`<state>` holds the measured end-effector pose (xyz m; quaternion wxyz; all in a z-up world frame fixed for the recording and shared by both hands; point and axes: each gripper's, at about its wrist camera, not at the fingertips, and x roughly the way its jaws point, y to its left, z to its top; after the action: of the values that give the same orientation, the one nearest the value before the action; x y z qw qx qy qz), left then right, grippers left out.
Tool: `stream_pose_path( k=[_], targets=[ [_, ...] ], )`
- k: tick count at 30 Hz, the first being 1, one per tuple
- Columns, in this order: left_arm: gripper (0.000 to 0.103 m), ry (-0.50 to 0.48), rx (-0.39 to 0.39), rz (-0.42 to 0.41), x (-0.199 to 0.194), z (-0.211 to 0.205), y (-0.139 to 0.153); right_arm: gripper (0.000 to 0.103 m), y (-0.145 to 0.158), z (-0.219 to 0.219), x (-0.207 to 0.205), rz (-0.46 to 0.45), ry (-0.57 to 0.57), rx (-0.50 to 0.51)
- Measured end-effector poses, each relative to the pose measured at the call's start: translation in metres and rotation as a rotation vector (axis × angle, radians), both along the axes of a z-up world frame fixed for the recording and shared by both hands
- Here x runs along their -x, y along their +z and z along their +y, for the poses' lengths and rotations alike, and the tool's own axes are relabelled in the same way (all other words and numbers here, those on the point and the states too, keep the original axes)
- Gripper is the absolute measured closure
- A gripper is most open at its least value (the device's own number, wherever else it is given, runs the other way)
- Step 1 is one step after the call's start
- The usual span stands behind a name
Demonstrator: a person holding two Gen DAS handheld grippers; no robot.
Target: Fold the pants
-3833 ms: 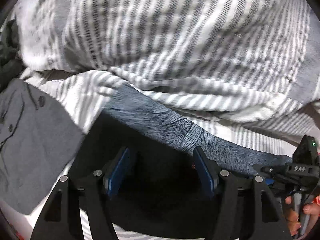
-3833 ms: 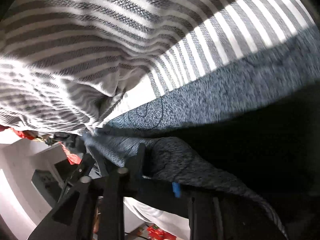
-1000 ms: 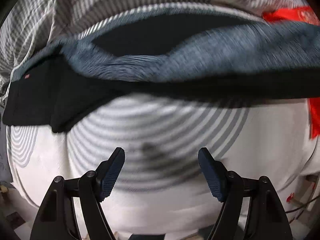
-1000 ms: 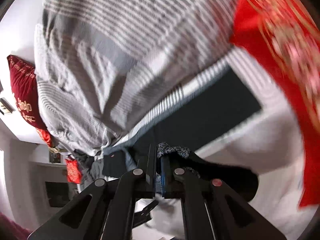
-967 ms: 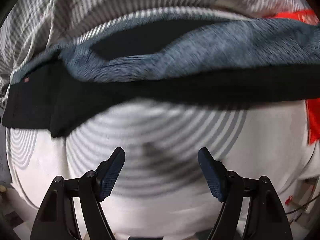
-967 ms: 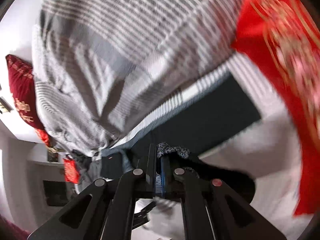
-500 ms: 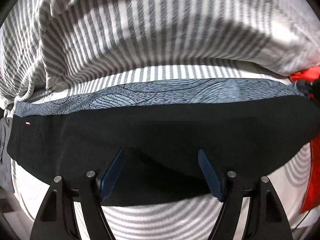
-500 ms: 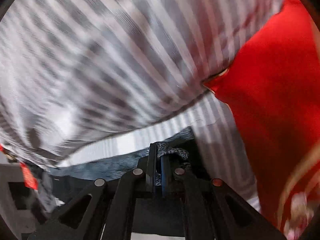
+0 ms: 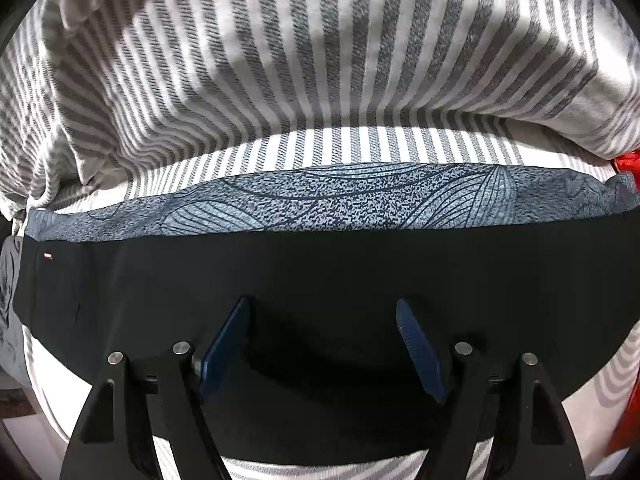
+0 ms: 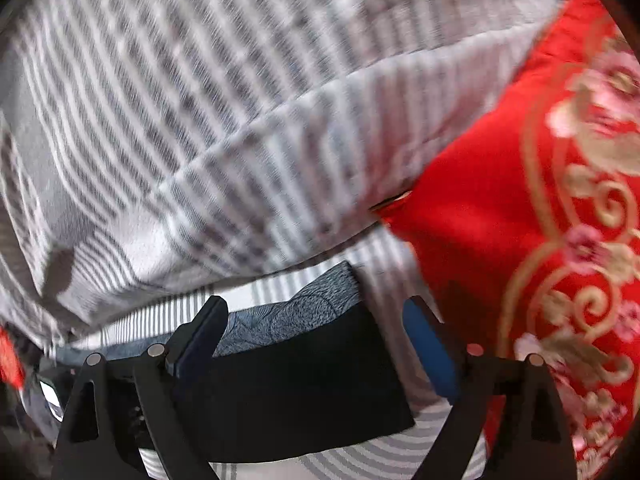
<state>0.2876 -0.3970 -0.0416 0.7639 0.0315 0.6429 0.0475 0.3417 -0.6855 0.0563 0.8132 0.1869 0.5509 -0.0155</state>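
The pants (image 9: 320, 264) lie flat across the striped bed sheet (image 9: 360, 140), a black panel in front and a blue-grey leaf-print strip (image 9: 340, 204) along the far edge. My left gripper (image 9: 322, 312) is open and empty, low over the black panel. In the right wrist view the pants' end (image 10: 304, 384) lies between the fingers of my right gripper (image 10: 314, 308), which is open and holds nothing.
A rumpled grey-and-white striped duvet (image 9: 300, 52) rises just behind the pants and also shows in the right wrist view (image 10: 200, 120). A red embroidered cushion (image 10: 540, 220) sits right of the pants' end. Its red edge shows in the left wrist view (image 9: 628, 160).
The pants were carried hanging and are now laid flat on the sheet. My right gripper, shut on the fabric half a second ago, has opened and let go. My left gripper moved closer.
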Motion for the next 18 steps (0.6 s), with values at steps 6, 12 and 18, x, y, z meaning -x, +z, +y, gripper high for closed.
stream_pose_path(
  k=[6,12,18],
  targets=[
    [0.018,-0.005,-0.021,-0.017,0.001,0.000,-0.004,0.012,-0.002,0.019,0.008,0.023,0.109,-0.008],
    [0.018,0.014,-0.009,-0.013,0.001,0.003,-0.003,0.011,-0.086,0.041,0.031,0.219,0.138,-0.009],
    [0.018,0.014,-0.022,-0.012,0.015,0.013,0.009,0.000,-0.092,0.054,0.032,0.187,0.224,0.034]
  ],
)
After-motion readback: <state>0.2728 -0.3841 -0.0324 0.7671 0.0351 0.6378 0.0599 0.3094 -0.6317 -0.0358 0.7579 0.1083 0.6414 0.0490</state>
